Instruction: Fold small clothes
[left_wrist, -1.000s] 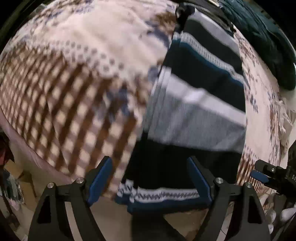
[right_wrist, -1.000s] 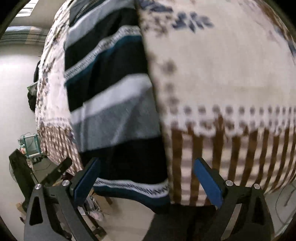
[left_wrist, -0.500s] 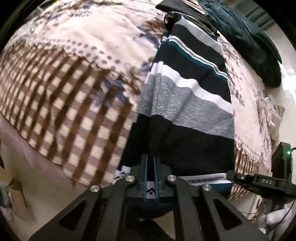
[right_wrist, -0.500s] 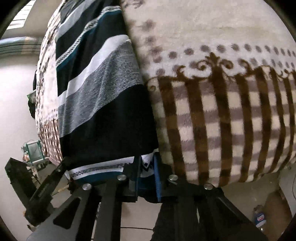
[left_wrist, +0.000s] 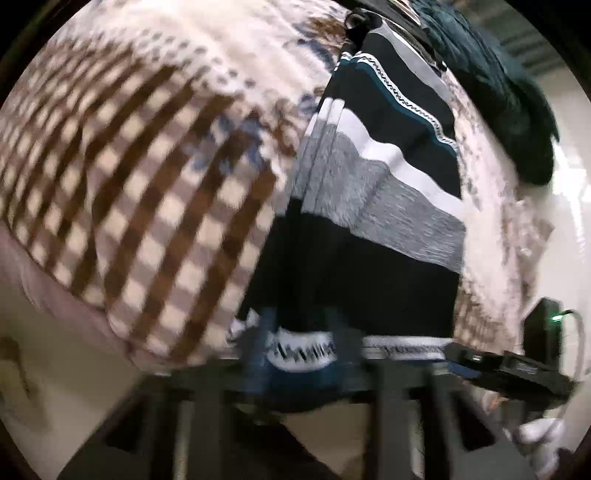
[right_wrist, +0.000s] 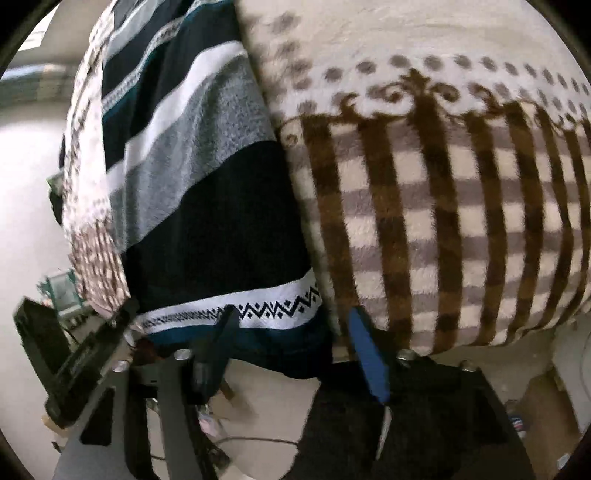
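Left gripper (left_wrist: 301, 350): jaws opening, sweater (left_wrist: 369, 236) hem between, blurred.
Right gripper (right_wrist: 291, 332): jaws opening astride the hem corner; pads not pressing.
Blanket (right_wrist: 443, 221): bare right of the sweater.
Dark pile (left_wrist: 509, 103): shown in the left view only.

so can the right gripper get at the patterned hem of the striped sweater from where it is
Probably yes. The right gripper sits at the hem of the striped sweater at the blanket's edge, its fingers opening astride that corner, nothing blocking.
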